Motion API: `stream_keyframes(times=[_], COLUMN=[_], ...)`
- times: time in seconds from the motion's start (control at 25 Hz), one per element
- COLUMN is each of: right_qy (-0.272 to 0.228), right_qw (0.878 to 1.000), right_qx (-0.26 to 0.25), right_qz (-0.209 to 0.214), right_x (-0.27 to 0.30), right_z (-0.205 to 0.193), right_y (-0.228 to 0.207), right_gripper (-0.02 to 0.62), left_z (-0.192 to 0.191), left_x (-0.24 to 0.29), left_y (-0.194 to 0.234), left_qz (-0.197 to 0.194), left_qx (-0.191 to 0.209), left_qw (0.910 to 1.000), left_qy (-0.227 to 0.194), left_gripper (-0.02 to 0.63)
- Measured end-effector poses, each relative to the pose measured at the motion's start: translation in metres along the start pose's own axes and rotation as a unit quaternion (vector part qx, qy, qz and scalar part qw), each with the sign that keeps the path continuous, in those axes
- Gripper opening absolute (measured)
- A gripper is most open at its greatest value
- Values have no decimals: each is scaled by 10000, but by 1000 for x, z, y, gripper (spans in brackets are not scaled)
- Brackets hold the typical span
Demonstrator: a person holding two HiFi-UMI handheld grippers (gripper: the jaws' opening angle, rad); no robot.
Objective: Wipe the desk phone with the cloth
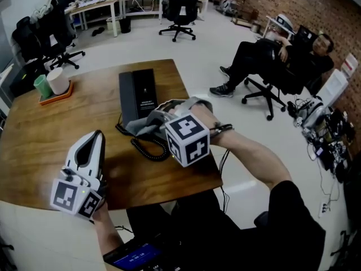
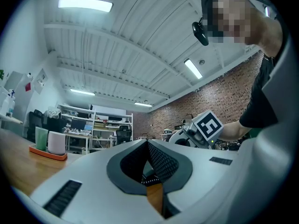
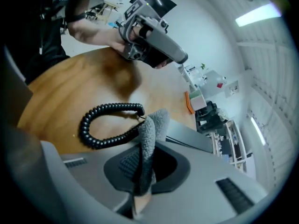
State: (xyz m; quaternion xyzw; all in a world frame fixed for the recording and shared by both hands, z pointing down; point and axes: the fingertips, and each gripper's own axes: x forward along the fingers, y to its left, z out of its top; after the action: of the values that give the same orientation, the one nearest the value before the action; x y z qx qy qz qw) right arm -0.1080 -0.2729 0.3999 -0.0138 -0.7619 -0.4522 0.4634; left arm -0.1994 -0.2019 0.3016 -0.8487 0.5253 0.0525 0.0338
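Note:
The black desk phone (image 1: 138,92) lies on the wooden table (image 1: 45,145), its coiled cord (image 1: 148,147) looping toward me. My right gripper (image 1: 158,122) is shut on a grey cloth (image 1: 144,123) held against the phone's near end. In the right gripper view the cloth (image 3: 156,122) sticks up out of the closed right gripper (image 3: 148,148), beside the cord (image 3: 105,125) and the phone's edge (image 3: 187,135). My left gripper (image 1: 96,137) hovers over the table's front left, apart from the phone. Its jaws meet at the left gripper (image 2: 148,143) tip with nothing between them.
An orange tray (image 1: 56,95) with a green cup and a white cup sits at the table's far left. The table's front edge runs just below the left gripper. A person (image 1: 282,52) reclines in a chair to the right, and office chairs (image 1: 179,7) stand behind the table.

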Motion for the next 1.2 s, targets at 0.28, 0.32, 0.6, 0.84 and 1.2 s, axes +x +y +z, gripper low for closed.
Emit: stream_keyframes(times=[0.28,0.32,0.6,0.84,1.2], right_qy=[68,108,466,244,-213], right_qw=[9685,9627,9697,9887,9993], right_qx=[1733,1886,1643,878,273], right_qz=[-1785,-1938,-1745,-1190,-158], right_x=[5,9,30,13,-6], right_z=[-69,-77,-86,-49,-12], right_y=[-151,-167,-165,-83,-17], right_gripper=[23,21,21,21,21], left_z=[-3,-3,-4,3,-1], left_x=[-2,-1,-1,1,0], left_y=[6,6,-2,1,1], left_qz=[7,11,14,-29,-19], left_qx=[-24,-29,-65,23,-13], left_qw=[10000,10000,10000,10000,10000], left_qy=[8,8,25,12,15], left_gripper=[-9,-9,-9,-9,-9])
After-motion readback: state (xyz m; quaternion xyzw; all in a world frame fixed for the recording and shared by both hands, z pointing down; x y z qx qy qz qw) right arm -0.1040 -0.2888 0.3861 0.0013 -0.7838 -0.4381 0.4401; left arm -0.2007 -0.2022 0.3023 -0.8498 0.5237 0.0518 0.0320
